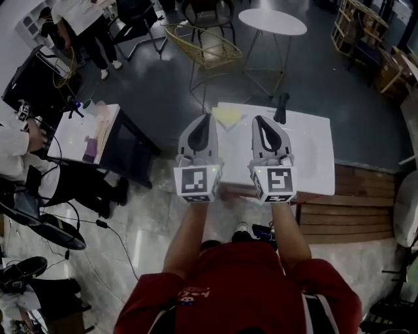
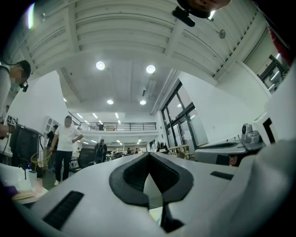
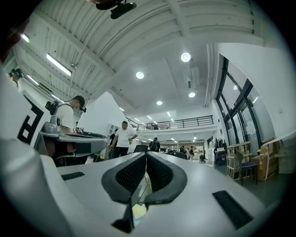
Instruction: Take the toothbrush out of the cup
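Observation:
In the head view both grippers are held side by side at the near edge of a white table (image 1: 313, 150), pointing away from me. My left gripper (image 1: 204, 117) is shut with nothing between its jaws, and in the left gripper view the dark pads (image 2: 134, 178) meet at the tip (image 2: 148, 155). My right gripper (image 1: 259, 120) is shut and empty too, its tips meeting (image 3: 146, 155) in the right gripper view. A dark upright object (image 1: 281, 108) stands at the table's far edge, beyond the right gripper. A yellow item (image 1: 227, 116) lies between the gripper tips. I cannot make out a toothbrush or a cup.
A yellow wire chair (image 1: 204, 44) and a round white table (image 1: 272, 21) stand beyond the table. A small table with items (image 1: 83, 134) is at the left, with people (image 1: 78, 19) near it. Wooden slats (image 1: 356, 205) run at the right.

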